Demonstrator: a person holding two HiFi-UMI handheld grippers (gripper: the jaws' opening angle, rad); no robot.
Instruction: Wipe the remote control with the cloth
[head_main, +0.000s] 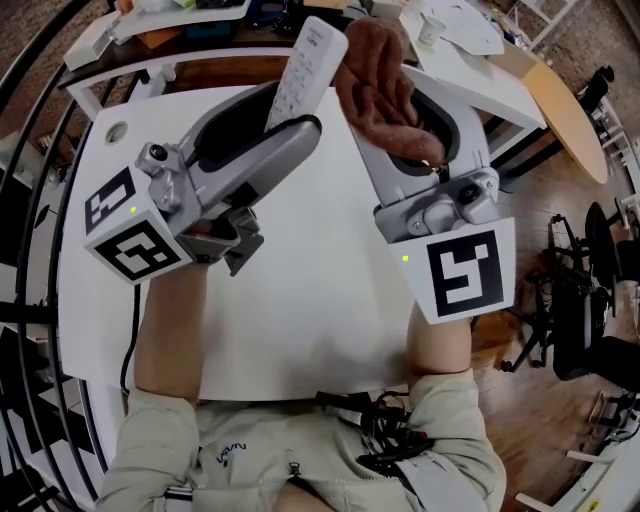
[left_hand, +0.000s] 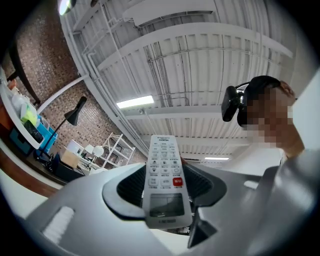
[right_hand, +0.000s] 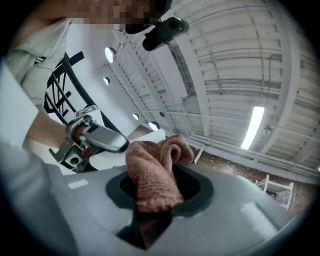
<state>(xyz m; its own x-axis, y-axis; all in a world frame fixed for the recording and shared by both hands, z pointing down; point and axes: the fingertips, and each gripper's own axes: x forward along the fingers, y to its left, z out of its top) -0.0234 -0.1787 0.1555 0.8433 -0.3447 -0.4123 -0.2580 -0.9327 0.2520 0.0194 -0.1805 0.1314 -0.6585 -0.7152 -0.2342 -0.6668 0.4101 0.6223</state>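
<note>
White table (head_main: 300, 310) under both tools, wooden floor off to the right of it.

Nearest me, the marker cube (head_main: 125, 225) on the left gripper (head_main: 288, 115) and the marker cube (head_main: 462, 272) on the right gripper (head_main: 410, 120). Both tools are raised off the table and tilted upward, side by side, with bare forearms behind them.

Left tool: I read the jaws as clamped on the remote control (head_main: 308, 60). In the left gripper view the remote control (left_hand: 164, 180) stands lengthwise between the dark pads. Its display end is nearest the camera, the red button is above that, and the far end sticks out well past the jaw tips. Button face is toward the camera.

Right tool: jaws closed on the cloth (head_main: 378, 80), a brownish-pink towelling piece. In the right gripper view the cloth (right_hand: 152, 175) is bunched between the pads, and a rolled fold rises beyond the tips.

In the head view the cloth sits just beside the remote's far end, on its right. I cannot tell whether they touch.

Beyond the left tool there is a ribbed white ceiling with a strip light (left_hand: 135, 102). A brick wall, a black lamp (left_hand: 75, 114) and white shelving (left_hand: 117, 150) are farther off.
</note>
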